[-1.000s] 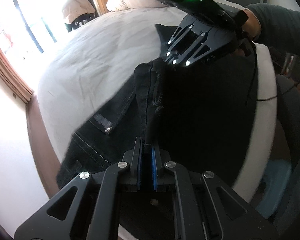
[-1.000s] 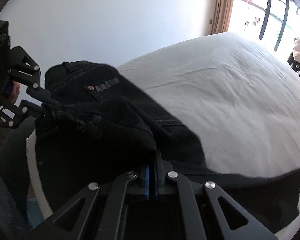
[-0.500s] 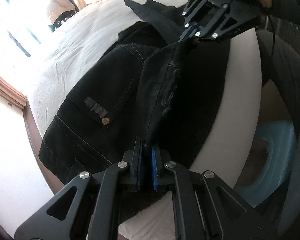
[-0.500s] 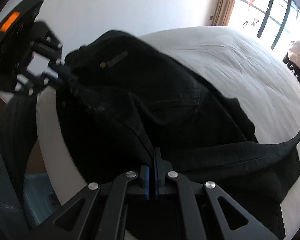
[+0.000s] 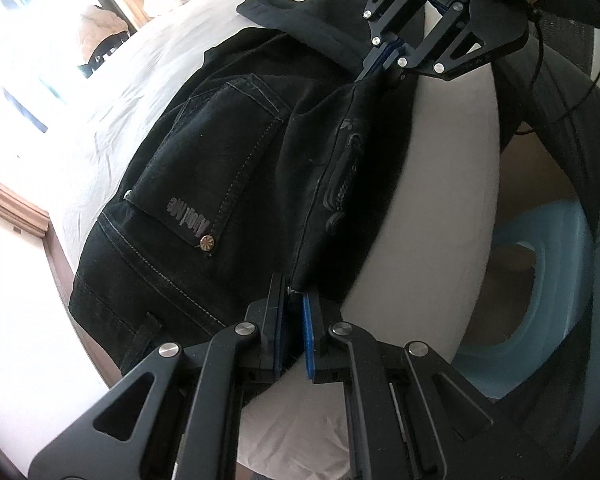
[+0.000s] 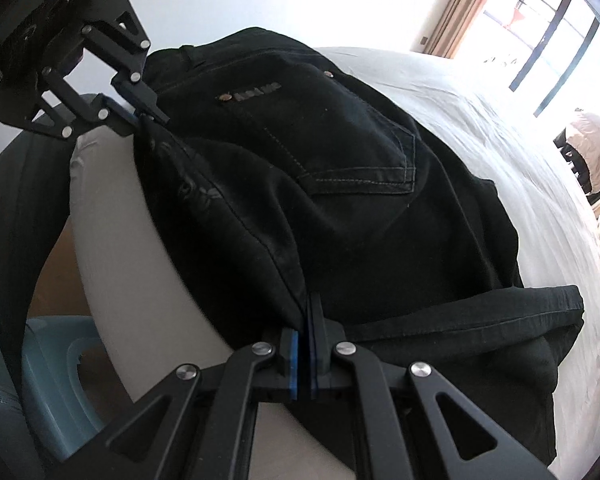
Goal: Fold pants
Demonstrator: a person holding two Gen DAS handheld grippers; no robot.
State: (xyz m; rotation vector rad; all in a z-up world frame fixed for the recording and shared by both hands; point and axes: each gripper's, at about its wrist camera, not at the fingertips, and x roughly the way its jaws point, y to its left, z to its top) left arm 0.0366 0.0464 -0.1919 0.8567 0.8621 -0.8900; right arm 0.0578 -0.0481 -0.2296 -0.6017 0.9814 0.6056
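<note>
The black pants (image 5: 236,184) lie heaped on the white bed (image 5: 148,76), filling the centre of both views, seat up with a back pocket (image 6: 340,148) showing at the middle of the right wrist view. The left gripper (image 5: 294,300), at the bottom centre of its own view, is clamped on a dark edge of the fabric. The right gripper (image 6: 304,320) is likewise closed on cloth at the bottom centre of its view. Between them a seam runs taut, near the mattress edge. I judge they hold it stretched so the pants can be drawn flat or laid over in a fold. A pale blue stool (image 5: 540,280) sits on the floor at the lower right.
</note>
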